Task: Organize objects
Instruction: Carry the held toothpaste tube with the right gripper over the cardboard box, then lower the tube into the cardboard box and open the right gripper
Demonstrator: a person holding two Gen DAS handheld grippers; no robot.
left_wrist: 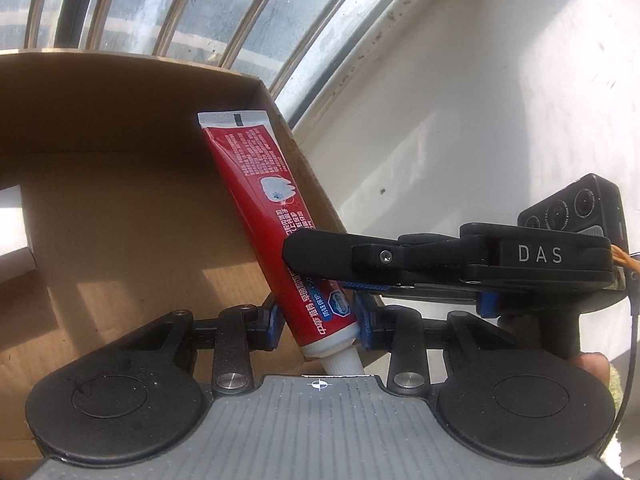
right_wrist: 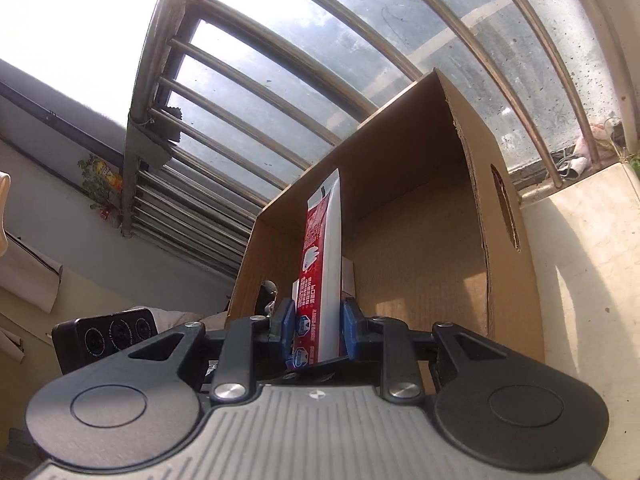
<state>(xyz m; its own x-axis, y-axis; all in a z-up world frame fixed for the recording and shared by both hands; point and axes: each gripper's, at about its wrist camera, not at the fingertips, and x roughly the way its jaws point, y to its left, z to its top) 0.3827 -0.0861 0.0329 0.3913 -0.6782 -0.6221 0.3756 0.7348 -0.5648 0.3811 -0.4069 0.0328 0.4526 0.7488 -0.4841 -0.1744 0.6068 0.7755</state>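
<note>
A red toothpaste tube [left_wrist: 264, 200] with a white threaded neck is held by both grippers in front of an open cardboard box [left_wrist: 120, 168]. My left gripper [left_wrist: 318, 320] is shut on the tube's lower end, just above the neck. The right gripper [left_wrist: 298, 258] reaches in from the right and is shut on the tube's middle. In the right wrist view the tube [right_wrist: 320, 248] stands edge-on between the blue pads of my right gripper [right_wrist: 318, 328], its crimped end over the box [right_wrist: 420, 272]. Part of the left gripper [right_wrist: 267, 300] shows at the left.
Window bars [right_wrist: 248, 92] and dirty glass stand behind the box. A white ledge [right_wrist: 580, 264] lies to the right of the box, a white wall [left_wrist: 480, 140] beyond it. A white object [left_wrist: 12, 232] sits at the box's left. A fingertip [left_wrist: 592, 364] shows at the right gripper's handle.
</note>
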